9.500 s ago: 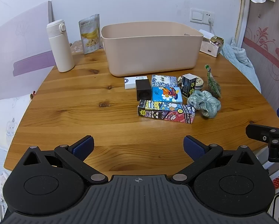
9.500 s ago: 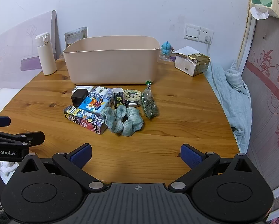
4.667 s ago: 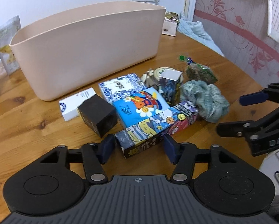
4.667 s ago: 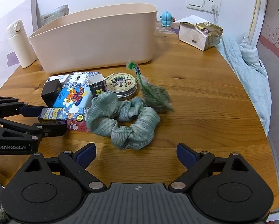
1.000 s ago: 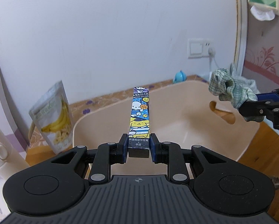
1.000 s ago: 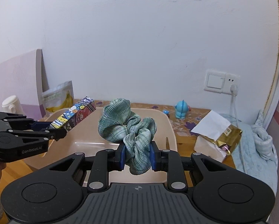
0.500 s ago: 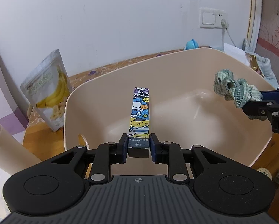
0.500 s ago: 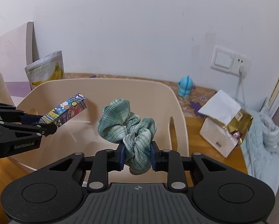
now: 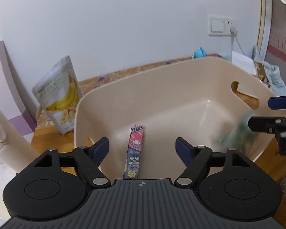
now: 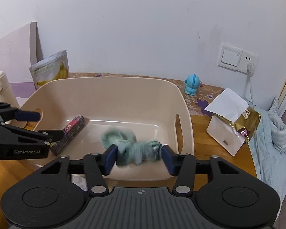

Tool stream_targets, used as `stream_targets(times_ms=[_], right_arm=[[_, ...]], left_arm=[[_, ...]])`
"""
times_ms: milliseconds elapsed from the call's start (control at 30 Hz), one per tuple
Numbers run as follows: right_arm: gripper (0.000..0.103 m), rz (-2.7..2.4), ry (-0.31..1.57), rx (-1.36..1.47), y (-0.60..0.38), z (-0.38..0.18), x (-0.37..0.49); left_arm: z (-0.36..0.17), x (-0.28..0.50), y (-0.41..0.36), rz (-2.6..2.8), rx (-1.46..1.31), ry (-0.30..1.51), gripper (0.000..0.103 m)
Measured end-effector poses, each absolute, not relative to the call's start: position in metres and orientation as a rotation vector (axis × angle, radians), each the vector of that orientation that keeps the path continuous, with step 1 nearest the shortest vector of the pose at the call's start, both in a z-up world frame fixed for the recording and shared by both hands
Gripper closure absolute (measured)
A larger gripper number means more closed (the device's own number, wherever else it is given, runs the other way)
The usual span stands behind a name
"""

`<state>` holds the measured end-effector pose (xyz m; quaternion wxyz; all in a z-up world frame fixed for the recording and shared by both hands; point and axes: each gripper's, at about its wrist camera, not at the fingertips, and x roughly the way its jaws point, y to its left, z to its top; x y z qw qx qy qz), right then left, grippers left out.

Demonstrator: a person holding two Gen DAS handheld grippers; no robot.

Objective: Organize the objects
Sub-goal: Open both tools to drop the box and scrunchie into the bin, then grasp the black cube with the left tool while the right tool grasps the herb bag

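A beige plastic bin [image 9: 162,76] stands on the wooden table; it also shows in the right wrist view [image 10: 108,80]. My left gripper [image 9: 142,147] is open above the bin's near wall. The long cartoon-printed box [image 9: 134,150] lies below it inside the bin, also seen in the right wrist view [image 10: 72,131]. My right gripper [image 10: 138,159] is open over the bin. The green scrunchie [image 10: 131,146] is blurred between and below its fingers, free of them. It shows as a blur in the left wrist view [image 9: 232,131].
A banana-chip pouch [image 9: 57,93] and a white bottle [image 9: 1,129] stand left of the bin. A blue figurine [image 10: 192,85], a gold-and-white bag [image 10: 232,129] and a blue cloth [image 10: 272,141] lie to the right, near the wall socket [image 10: 238,59].
Both grippers have opened. The cartoon box has dropped from my left gripper into the bin. The scrunchie has left my right gripper and is falling into the bin.
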<state>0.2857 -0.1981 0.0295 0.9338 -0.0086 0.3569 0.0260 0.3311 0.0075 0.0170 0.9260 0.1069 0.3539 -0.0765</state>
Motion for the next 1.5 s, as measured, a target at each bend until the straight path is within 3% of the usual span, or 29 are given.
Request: stream_targets(times_ms=[133, 233, 300, 933, 1500], right_arm=[[0.022, 0.083, 0.686, -0.003, -0.202, 0.041, 0.273], [0.008, 0.085, 0.674, 0.018, -0.208, 0.047, 0.265], [0.004, 0.084, 0.660, 0.018, -0.211, 0.051, 0.258], [0.000, 0.086, 0.622, 0.008, -0.231, 0.063, 0.187], [0.000, 0.035, 0.715, -0.073, -0.251, 0.018, 0.156]], left_arm=[[0.032, 0.320, 0.010, -0.126, 0.198, 0.697, 0.021], [0.044, 0.310, 0.013, -0.126, 0.162, 0.674, 0.014], [0.051, 0.302, 0.014, -0.125, 0.147, 0.658, 0.012], [0.061, 0.228, 0.011, -0.113, 0.095, 0.643, 0.012], [0.004, 0.203, 0.002, -0.130, 0.119, 0.765, 0.012]])
